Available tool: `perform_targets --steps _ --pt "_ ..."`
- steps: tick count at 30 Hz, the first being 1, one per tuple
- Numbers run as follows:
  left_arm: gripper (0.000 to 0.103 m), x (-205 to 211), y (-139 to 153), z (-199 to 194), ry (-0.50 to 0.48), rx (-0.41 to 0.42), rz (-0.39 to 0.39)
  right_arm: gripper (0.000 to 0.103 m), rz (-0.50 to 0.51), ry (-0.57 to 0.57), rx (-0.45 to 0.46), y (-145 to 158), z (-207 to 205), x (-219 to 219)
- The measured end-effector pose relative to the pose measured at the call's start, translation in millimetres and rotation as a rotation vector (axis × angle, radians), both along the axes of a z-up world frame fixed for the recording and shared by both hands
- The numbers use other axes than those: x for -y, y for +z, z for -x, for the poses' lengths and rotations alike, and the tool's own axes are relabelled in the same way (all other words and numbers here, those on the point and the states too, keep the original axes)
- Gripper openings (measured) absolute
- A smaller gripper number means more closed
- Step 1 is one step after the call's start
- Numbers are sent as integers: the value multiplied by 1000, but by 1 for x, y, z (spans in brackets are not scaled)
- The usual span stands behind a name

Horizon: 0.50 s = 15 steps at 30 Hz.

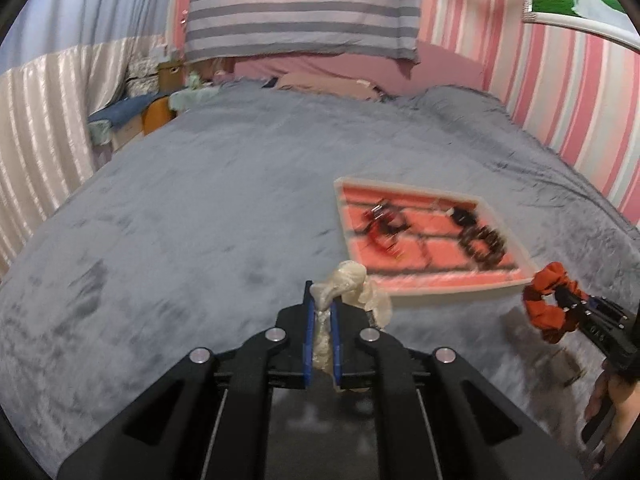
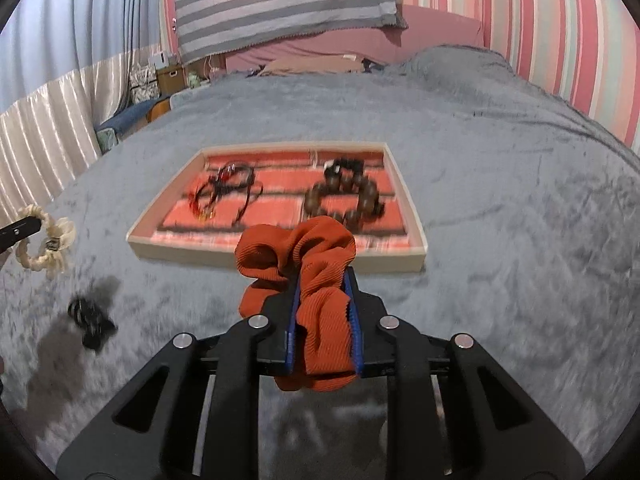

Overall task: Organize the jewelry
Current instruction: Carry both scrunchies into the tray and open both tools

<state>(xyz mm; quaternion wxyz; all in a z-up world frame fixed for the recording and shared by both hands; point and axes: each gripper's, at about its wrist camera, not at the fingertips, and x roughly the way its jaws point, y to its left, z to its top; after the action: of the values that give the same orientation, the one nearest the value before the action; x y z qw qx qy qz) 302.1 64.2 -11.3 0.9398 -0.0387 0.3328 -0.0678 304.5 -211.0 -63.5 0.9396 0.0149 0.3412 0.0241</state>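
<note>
My left gripper (image 1: pixel 322 300) is shut on a cream scrunchie (image 1: pixel 352 284) and holds it above the grey bedspread, left of the tray; the scrunchie also shows in the right wrist view (image 2: pixel 44 242). My right gripper (image 2: pixel 323 280) is shut on an orange scrunchie (image 2: pixel 316 264), held just before the tray's near edge; it also shows in the left wrist view (image 1: pixel 546 304). The shallow tray (image 2: pixel 280 254) has red-lined compartments. In it lie a red-and-black cord bracelet (image 2: pixel 226 188) on the left and a dark wooden bead bracelet (image 2: pixel 344 196) on the right.
A small black hair clip (image 2: pixel 90 316) lies on the grey bedspread (image 2: pixel 500 200) left of my right gripper. A striped pillow (image 2: pixel 280 4) and a pink headboard stand at the far end. A striped wall runs along the right, curtains and boxes on the left.
</note>
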Motion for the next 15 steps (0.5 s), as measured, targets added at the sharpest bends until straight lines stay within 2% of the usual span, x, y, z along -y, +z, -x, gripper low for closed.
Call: perform_targets --steps 7,15 --pt "7 61 10 -47 -40 8 2 20 8 -7 27 18 -37 9" --pt "7 109 -14 -114 -27 -53 -46 21 0 -22 2 6 -94 22"
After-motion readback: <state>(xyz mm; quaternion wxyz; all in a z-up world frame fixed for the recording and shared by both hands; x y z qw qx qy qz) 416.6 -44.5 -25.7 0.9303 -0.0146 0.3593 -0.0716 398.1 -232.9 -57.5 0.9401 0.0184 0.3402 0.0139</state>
